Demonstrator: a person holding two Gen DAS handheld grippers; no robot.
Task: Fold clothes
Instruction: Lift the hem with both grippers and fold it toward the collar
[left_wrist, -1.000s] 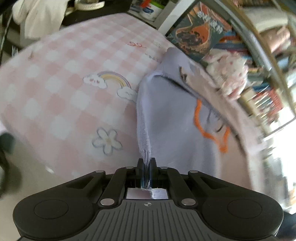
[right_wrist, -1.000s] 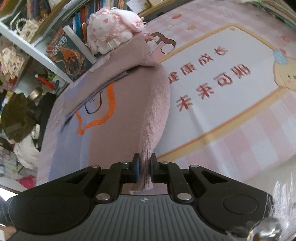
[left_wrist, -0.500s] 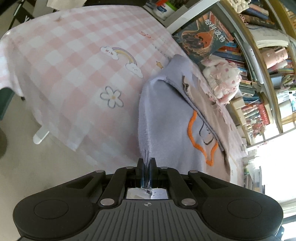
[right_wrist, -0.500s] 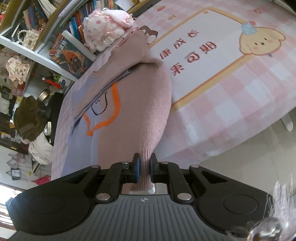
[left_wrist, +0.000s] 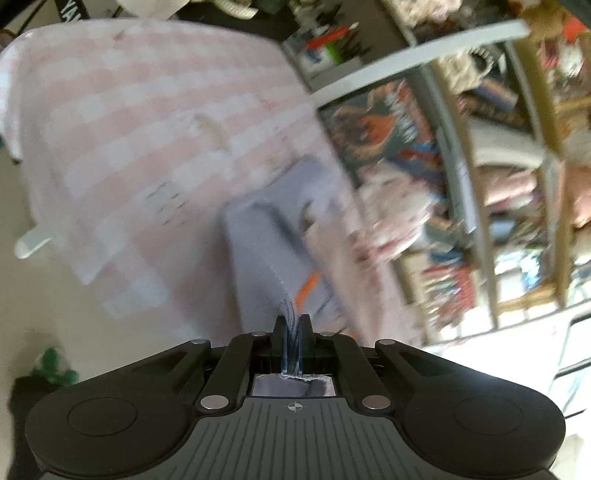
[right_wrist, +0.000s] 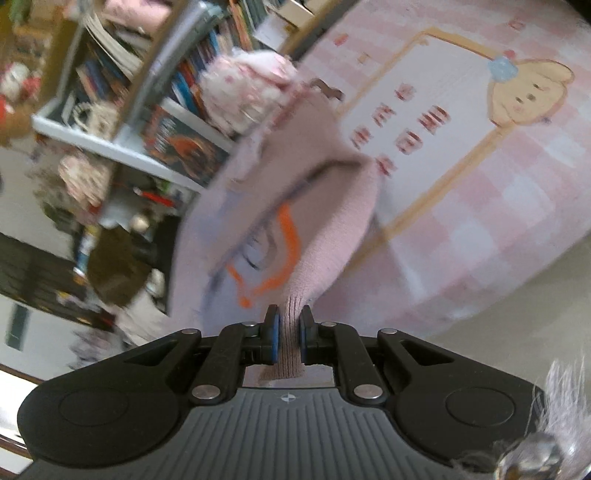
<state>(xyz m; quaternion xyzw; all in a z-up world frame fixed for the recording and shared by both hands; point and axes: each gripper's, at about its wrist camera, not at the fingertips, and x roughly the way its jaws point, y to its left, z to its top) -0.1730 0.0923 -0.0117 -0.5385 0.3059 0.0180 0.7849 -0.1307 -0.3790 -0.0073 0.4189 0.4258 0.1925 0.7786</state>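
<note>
Pinching the sweater's lavender hem, the left gripper (left_wrist: 292, 325) is clamped tight; the right gripper (right_wrist: 289, 321) grips its pink cuff; the sweater (right_wrist: 332, 206) stretches from both onto the pink checked tablecloth (right_wrist: 517, 192), near its bookshelf-side edge.

Both fisheye views are daylit and heavily motion-blurred, with blown-out glare at the left view's right edge.

Left gripper (left_wrist: 292, 328) jaws pinch the lavender sweater (left_wrist: 258, 251) hem.
</note>
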